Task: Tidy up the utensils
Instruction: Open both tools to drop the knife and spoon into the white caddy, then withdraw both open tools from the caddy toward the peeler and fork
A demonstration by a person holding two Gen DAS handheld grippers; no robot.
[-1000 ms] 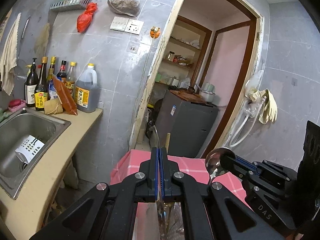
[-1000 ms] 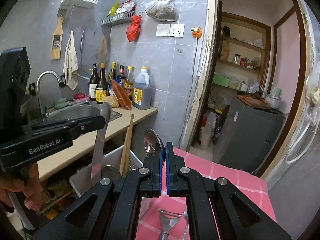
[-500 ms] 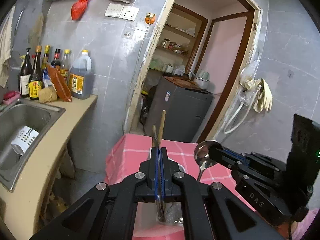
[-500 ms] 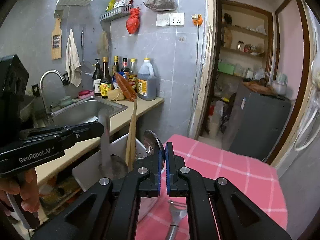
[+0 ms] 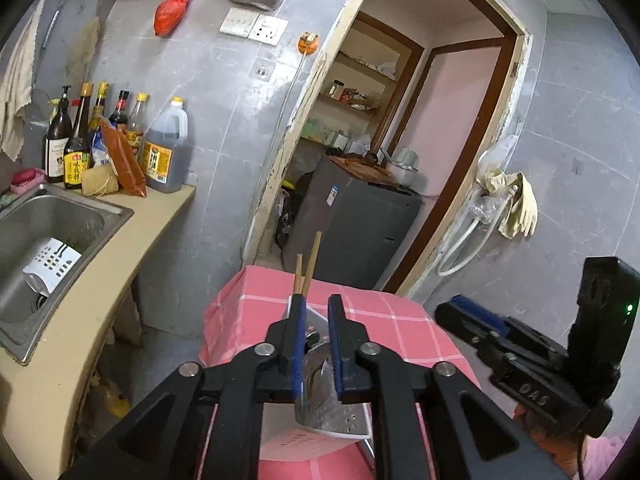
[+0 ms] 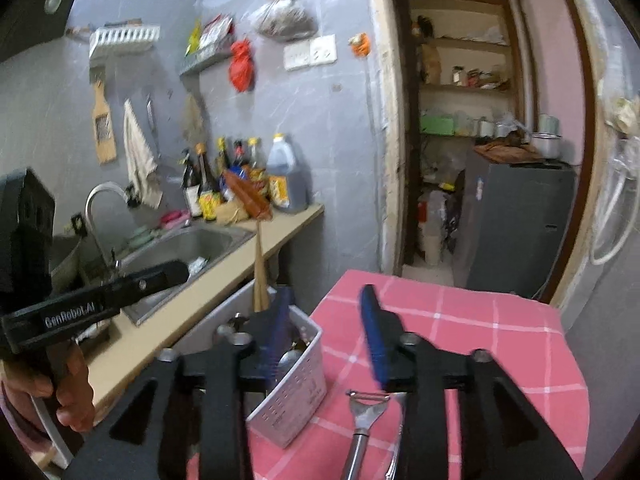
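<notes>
A white perforated utensil holder (image 5: 320,438) (image 6: 294,392) stands on the pink checked table (image 5: 380,328) (image 6: 480,340). It holds wooden chopsticks (image 5: 310,262) (image 6: 260,280), a knife (image 5: 316,380) and other metal utensils. My left gripper (image 5: 316,340) is open right above the holder, with the knife blade between its fingers but not gripped. My right gripper (image 6: 326,328) is open and empty, beside the holder on its right; it also shows in the left wrist view (image 5: 472,312). A metal peeler (image 6: 364,420) lies on the table below the right gripper.
A counter (image 5: 120,256) with a steel sink (image 5: 48,232) and several sauce bottles (image 5: 120,140) runs along the left wall. A doorway with a grey cabinet (image 5: 352,220) lies beyond the table. A faucet (image 6: 100,208) stands over the sink.
Both grippers have opened. The left one let go of the knife into the holder, and the right one no longer holds the spoon. Both cameras dipped toward the holder.
</notes>
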